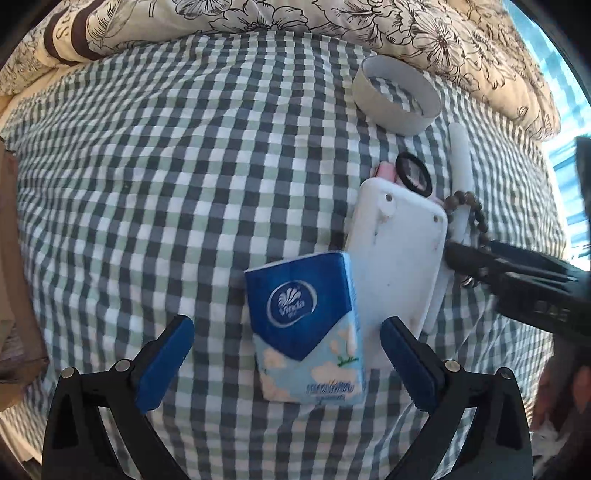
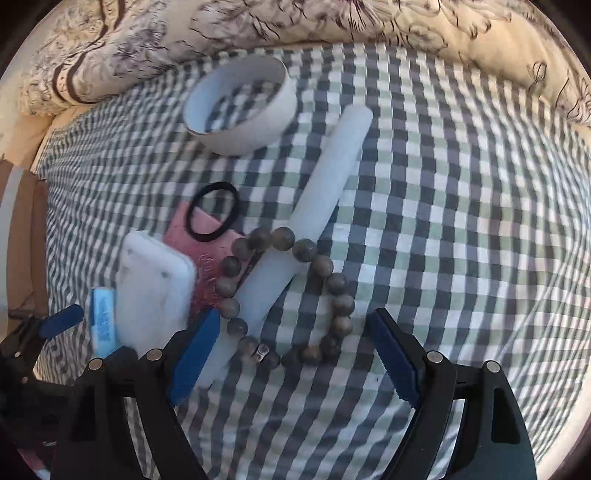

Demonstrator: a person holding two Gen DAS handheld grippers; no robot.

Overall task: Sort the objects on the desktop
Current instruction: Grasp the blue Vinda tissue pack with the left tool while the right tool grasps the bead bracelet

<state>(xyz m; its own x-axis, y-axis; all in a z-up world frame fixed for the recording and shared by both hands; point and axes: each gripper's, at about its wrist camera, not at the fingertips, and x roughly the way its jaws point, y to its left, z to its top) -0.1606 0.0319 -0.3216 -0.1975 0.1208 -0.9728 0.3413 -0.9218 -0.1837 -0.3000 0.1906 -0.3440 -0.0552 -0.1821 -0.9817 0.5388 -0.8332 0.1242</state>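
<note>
- Blue pads on my left gripper [image 1: 286, 363] stand wide apart, 1 on each side of the tissue pack [image 1: 308, 328], not touching it.
- That tissue pack lies on the checked bedcover [image 1: 147, 184], its edge against the white flat case [image 1: 397, 251].
- My right gripper [image 2: 295, 354] also has its jaws spread, hovering over the bead bracelet [image 2: 336, 284], nothing clamped.
- Beads loop across the white tube [image 2: 325, 192], which lies slanted beside the pink card [image 2: 192, 229].
- A black hair tie [image 2: 213, 212] rests partly on that card.
- Farther back, the white ring [image 2: 240, 107] sits near the floral quilt [image 2: 369, 22].
</note>
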